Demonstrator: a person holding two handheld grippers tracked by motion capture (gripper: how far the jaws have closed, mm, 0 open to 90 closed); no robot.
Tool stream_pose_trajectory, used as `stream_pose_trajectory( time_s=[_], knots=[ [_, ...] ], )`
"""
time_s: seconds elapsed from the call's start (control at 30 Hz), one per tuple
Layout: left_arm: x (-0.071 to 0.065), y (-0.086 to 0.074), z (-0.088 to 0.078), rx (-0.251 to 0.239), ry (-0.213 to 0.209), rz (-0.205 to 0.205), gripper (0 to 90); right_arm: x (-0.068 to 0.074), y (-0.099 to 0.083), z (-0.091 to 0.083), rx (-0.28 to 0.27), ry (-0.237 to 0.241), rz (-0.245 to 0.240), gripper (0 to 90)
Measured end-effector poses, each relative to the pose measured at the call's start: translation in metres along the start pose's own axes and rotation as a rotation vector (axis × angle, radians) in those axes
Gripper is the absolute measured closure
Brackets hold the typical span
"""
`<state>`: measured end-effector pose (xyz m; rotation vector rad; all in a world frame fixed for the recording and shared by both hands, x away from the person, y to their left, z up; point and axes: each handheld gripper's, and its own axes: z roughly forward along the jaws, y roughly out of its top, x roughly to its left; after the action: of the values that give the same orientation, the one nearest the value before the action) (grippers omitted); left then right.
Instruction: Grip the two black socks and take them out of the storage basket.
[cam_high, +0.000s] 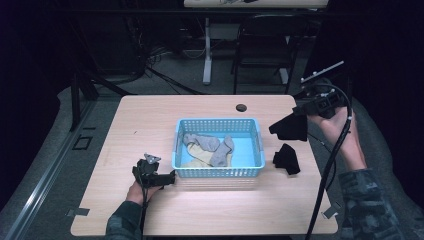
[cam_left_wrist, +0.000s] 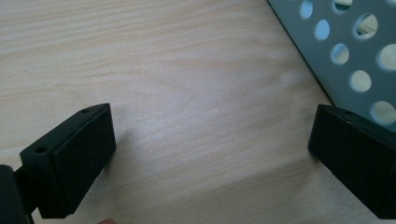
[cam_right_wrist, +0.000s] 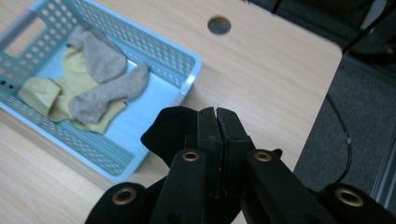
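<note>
A light blue perforated basket (cam_high: 218, 173) stands mid-table with two grey socks (cam_high: 221, 150) and yellow socks (cam_high: 196, 160) inside. My right gripper (cam_high: 303, 111) is raised off the table's right side, shut on a black sock (cam_high: 290, 127) that hangs from its jaws; in the right gripper view the sock (cam_right_wrist: 169, 128) bulges out behind the closed jaws of my right gripper (cam_right_wrist: 216, 114). A second black sock (cam_high: 286, 158) lies on the table right of the basket. My left gripper (cam_high: 170, 177) rests open on the table at the basket's front left corner (cam_left_wrist: 355, 56), nothing between its pads (cam_left_wrist: 84, 154).
The wooden table (cam_high: 150, 125) has a round cable hole (cam_high: 241, 107) behind the basket. Its right edge drops to grey floor with a cable (cam_right_wrist: 343, 135). A dark chair (cam_high: 265, 45) and a desk leg (cam_high: 207, 50) stand beyond the far edge.
</note>
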<state>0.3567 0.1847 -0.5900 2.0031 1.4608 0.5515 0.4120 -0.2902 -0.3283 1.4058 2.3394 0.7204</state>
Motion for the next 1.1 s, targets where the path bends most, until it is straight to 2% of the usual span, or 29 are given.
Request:
stream_pose_trajectory(
  time_s=[0.2,0.4,0.43,0.47,0.53,0.6,0.63,0.7,0.77,0.83,0.87,0.9,0.93,0.97,1.0,1.1],
  knots=[
    [0.0,0.0,0.0,0.0,0.0,0.0,0.6,-0.014,-0.029,0.039,0.063,0.003,0.062,89.2],
    [0.0,0.0,0.0,0.0,0.0,0.0,0.6,-0.02,-0.058,0.086,0.17,-0.003,0.099,89.1],
    [0.0,0.0,0.0,0.0,0.0,0.0,0.6,-0.02,-0.068,0.102,0.211,-0.008,0.105,89.0],
    [0.0,0.0,0.0,0.0,0.0,0.0,0.6,-0.02,-0.068,0.102,0.211,-0.008,0.105,89.0],
    [0.0,0.0,0.0,0.0,0.0,0.0,0.6,-0.022,-0.077,0.116,0.235,0.008,0.126,89.0],
    [0.0,0.0,0.0,0.0,-0.001,0.0,0.6,-0.024,-0.086,0.129,0.268,-0.008,0.129,89.0],
    [0.0,0.0,0.0,0.0,0.0,0.0,0.6,-0.025,-0.094,0.141,0.284,-0.001,0.145,88.9],
    [0.0,0.0,0.0,0.0,-0.001,0.0,0.6,-0.025,-0.101,0.152,0.303,-0.006,0.155,88.8],
    [0.0,0.0,0.0,0.0,0.0,0.0,0.6,-0.024,-0.105,0.157,0.292,-0.008,0.172,88.7],
    [0.0,0.0,0.0,0.0,0.0,0.0,0.6,-0.025,-0.108,0.162,0.314,-0.011,0.163,87.5],
    [0.0,0.0,0.0,0.0,0.0,0.0,0.6,-0.024,-0.111,0.163,0.299,-0.015,0.169,80.2],
    [0.0,0.0,0.0,0.0,-0.001,-0.001,0.6,-0.024,-0.111,0.163,0.299,-0.015,0.169,80.2],
    [0.0,0.0,0.0,0.0,-0.001,0.0,0.6,-0.026,-0.11,0.16,0.311,-0.016,0.158,75.4],
    [0.0,0.0,0.0,0.0,0.0,0.0,0.6,-0.028,-0.111,0.155,0.279,-0.01,0.173,64.6],
    [0.0,0.0,0.0,0.0,-0.001,0.0,0.6,-0.028,-0.111,0.155,0.279,-0.01,0.173,64.6],
    [0.0,0.0,0.0,0.0,0.0,-0.001,0.6,-0.029,-0.113,0.146,0.24,-0.005,0.185,44.5]
  ],
)
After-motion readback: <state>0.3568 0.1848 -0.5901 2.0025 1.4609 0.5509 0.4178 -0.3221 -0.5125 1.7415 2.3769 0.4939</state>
